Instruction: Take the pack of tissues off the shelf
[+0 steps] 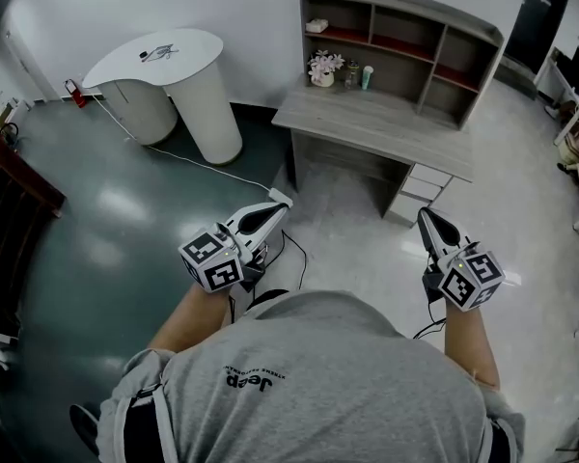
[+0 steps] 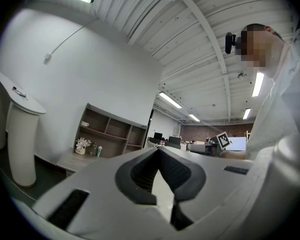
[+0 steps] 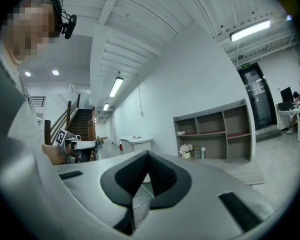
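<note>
From your head camera, the pack of tissues (image 1: 316, 26) lies in the top left box of the shelf (image 1: 402, 29). The shelf stands along the back edge of the desk (image 1: 367, 123). Under the tissues, near the desk's back left corner, stands a pot of flowers (image 1: 323, 68). Your left tool (image 1: 278, 203) and right tool (image 1: 424, 214) are both out over the floor (image 1: 338, 230), well apart from the desk. Both point toward it. The tissues are far ahead of both tools and higher up.

In your left gripper view, the left tool (image 2: 157, 150) is closed. Its tips meet and nothing is between them. The pack of tissues (image 2: 85, 123) shows small and far off, to the left of the tips and above them. It sits in the left box of the shelf (image 2: 110, 129), with the flowers (image 2: 81, 144) below it.

In your right gripper view, the right tool (image 3: 148, 154) is closed too, with nothing in it. The pack of tissues (image 3: 181, 133) is far off, to the right of the tips and a little above them. It sits on the left end of the shelf (image 3: 215, 129). The flowers (image 3: 185, 149) stand just under it on the desk (image 3: 240, 171).
</note>
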{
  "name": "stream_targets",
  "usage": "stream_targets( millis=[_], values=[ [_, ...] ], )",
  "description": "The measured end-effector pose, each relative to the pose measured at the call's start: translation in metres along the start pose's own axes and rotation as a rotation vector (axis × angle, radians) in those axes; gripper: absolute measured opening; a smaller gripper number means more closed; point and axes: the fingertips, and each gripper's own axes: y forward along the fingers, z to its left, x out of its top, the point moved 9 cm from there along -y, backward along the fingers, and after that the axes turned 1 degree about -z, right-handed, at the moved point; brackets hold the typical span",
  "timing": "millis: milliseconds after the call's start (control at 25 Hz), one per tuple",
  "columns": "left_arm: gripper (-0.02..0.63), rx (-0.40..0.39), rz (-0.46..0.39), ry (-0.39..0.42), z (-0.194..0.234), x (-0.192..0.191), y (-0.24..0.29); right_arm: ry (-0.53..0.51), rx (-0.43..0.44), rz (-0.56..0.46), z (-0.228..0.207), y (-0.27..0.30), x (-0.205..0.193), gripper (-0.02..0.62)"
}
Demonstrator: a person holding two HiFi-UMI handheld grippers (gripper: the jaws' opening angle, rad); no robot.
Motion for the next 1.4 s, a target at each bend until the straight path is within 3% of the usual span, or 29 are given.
stream_targets(
  millis=[360,640,1000,1400],
  values=[
    [0.011,0.011,-0.006,-0.014,0.007,0.002,-0.009,0.000,0.039,0.024,0.013,0.015,-0.003,0.014],
    [0.011,-0.017,-0.005,-0.029,0.045,-0.002,0.004,0.000,0.020,0.043,0.003,0.046,-0.008,0.014],
    [0.011,-0.051,0.000,-0.085,0.182,0.001,0.018,-0.008,0.013,0.059,-0.004,0.184,-0.011,0.014],
    [0.011,-0.157,0.014,-0.084,0.340,0.048,0.054,-0.044,-0.013,0.062,-0.014,0.358,0.028,0.020]
  ],
)
